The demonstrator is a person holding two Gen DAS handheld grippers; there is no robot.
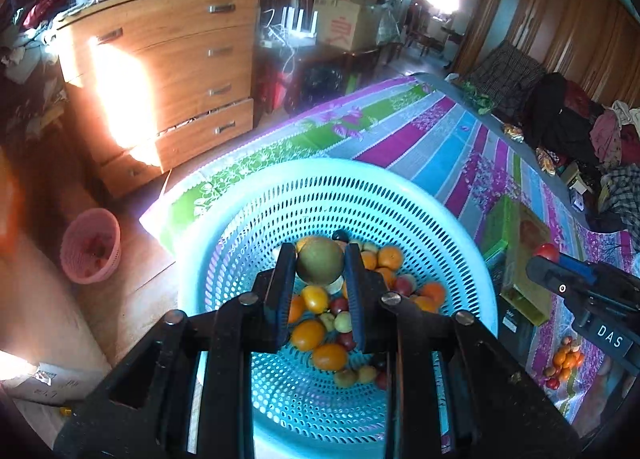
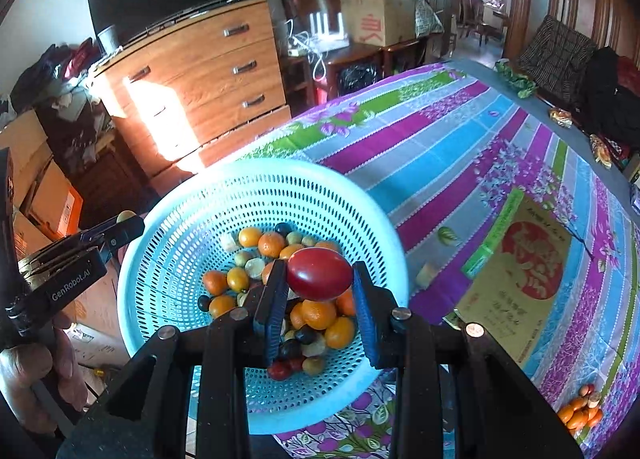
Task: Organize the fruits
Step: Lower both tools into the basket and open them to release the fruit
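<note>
Fruit sorting over a round, perforated, light-blue plastic basket (image 1: 240,219) that rests on a bed covered with a striped purple, blue and green floral sheet (image 2: 460,147). Left gripper (image 1: 320,265), above the basket, is clenched on a round, green-brown fruit (image 1: 320,265). Right gripper (image 2: 319,274) grasps an oval, glossy red fruit (image 2: 319,274) over the basket's pile of small orange, red, green and dark fruits (image 2: 280,291). A small heap of orange and red fruits (image 2: 582,411) lies on the sheet at 4 o'clock from the basket, well apart. A flat printed yellow and green box (image 2: 516,279) lies at 3 o'clock. A wooden chest of drawers (image 2: 208,91) stands at 11 o'clock.
</note>
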